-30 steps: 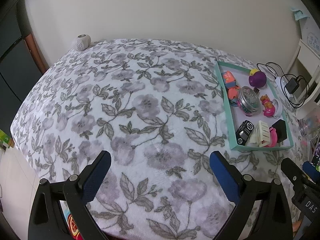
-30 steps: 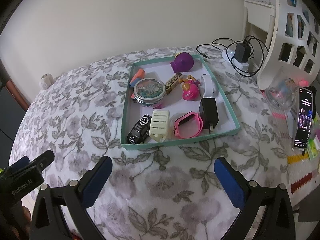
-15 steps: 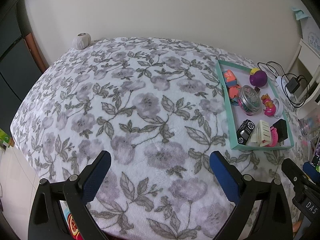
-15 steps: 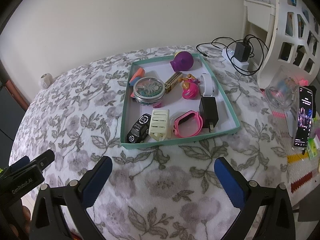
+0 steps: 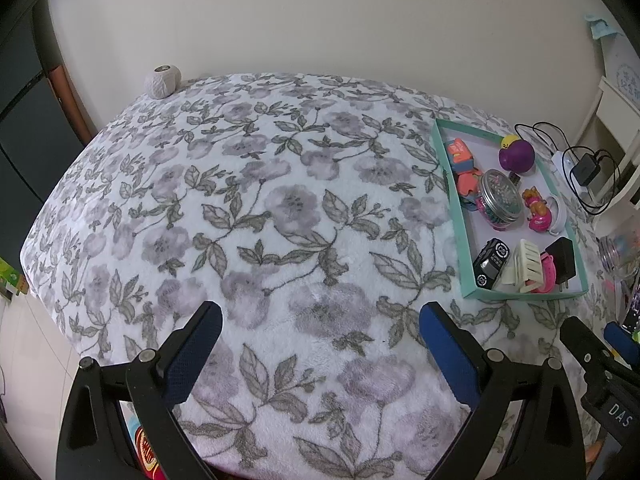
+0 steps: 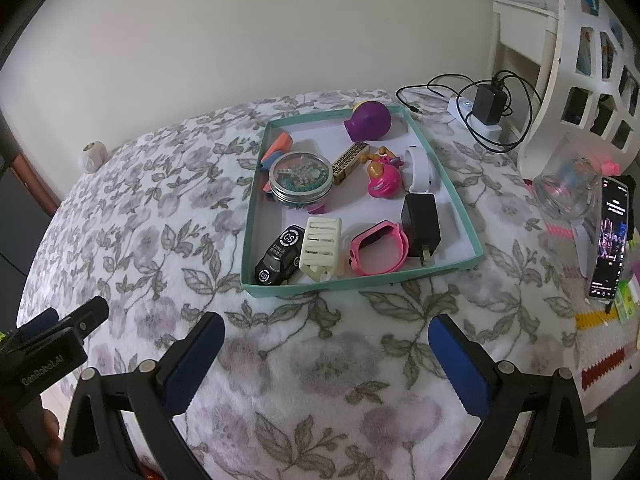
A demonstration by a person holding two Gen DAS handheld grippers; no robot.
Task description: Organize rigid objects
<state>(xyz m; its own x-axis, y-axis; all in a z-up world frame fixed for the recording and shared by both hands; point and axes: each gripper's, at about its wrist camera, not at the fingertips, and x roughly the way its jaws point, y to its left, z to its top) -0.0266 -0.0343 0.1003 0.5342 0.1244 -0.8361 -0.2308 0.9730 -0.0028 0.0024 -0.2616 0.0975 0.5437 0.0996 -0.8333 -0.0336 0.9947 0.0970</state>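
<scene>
Right wrist view: both tools, left (image 5: 320, 334) and right (image 6: 326, 336), gape empty over the blanket (image 6: 304, 360); tray (image 6: 360, 280) sits full.

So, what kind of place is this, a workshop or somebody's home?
Most likely a room in a home, perhaps a bedroom. A soft floral blanket covers the surface, a teal tray holds toys and small items, and a phone and a plugged-in charger stand beside white furniture.
</scene>
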